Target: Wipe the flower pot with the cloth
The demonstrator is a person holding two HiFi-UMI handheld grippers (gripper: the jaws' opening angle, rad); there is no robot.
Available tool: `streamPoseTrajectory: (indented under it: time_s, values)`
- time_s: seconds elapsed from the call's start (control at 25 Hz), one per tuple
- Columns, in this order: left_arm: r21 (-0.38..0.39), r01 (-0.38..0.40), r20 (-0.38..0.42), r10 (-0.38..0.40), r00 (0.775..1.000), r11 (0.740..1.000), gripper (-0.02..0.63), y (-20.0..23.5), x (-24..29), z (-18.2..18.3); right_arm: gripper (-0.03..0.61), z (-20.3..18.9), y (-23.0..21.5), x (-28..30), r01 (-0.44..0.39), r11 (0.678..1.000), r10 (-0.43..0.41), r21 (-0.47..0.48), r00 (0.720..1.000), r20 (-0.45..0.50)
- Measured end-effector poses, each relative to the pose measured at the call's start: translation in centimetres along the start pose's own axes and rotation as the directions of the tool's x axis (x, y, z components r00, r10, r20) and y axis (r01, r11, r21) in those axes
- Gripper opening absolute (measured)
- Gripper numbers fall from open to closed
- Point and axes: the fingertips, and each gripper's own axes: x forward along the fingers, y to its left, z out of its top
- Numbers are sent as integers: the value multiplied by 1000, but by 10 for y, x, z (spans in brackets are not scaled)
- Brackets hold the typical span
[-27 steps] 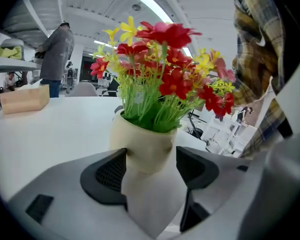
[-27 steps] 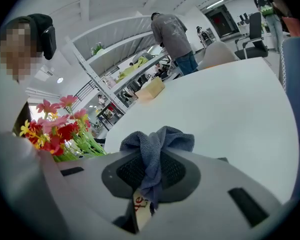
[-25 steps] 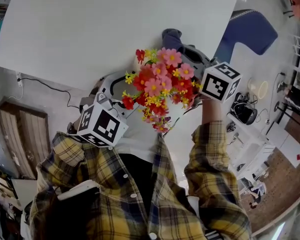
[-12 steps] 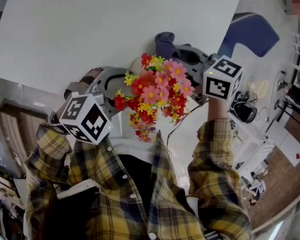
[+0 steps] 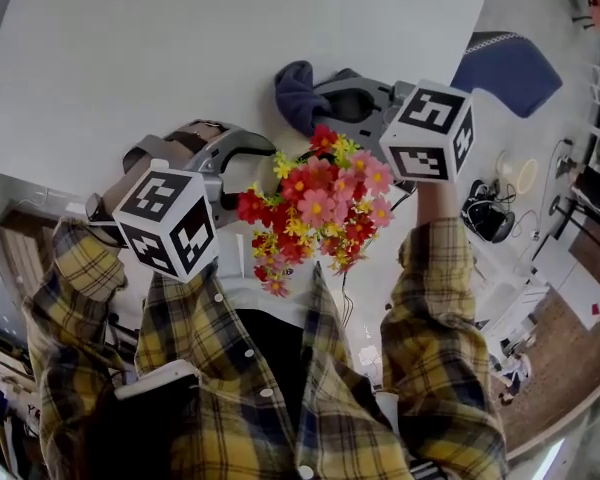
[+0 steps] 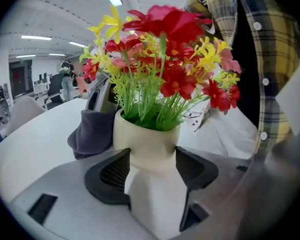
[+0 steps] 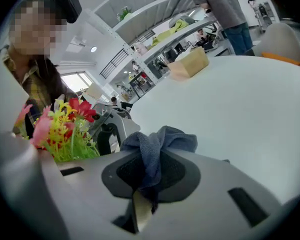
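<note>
my left gripper is clamped on the cream flower pot, one jaw on each side of its body. the pot is upright, with red, pink and yellow flowers at its 12 o'clock. my right gripper is pinching the dark blue cloth, which is bunched past the jaws. in the left gripper view the cloth is at the pot's 9 o'clock, over the white desk. i can't tell if they're touching.
</note>
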Motion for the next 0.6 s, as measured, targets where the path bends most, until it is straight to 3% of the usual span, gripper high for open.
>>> streamPoseTrajectory:
  time_s: [0.2,0.36,0.48,0.6]
  values:
    - [16,44,-7,-44,999,999,297,5,5,1,37,2,-3,13,-22,1000,22,7,999,-32]
    - [-6,26,-1,-26,1000,1000,296,4,3,-2,37,5,-3,11,-11,1000,11,12,1000,-7]
    - [-64,-8,-4,8,1000,998,296,6,-2,-3,37,11,-6,-4,26,999,-27,19,998,57]
    - [-172,-60,31,67,997,983,258,12,-15,-5,37,18,-14,-26,80,996,-86,49,986,139]
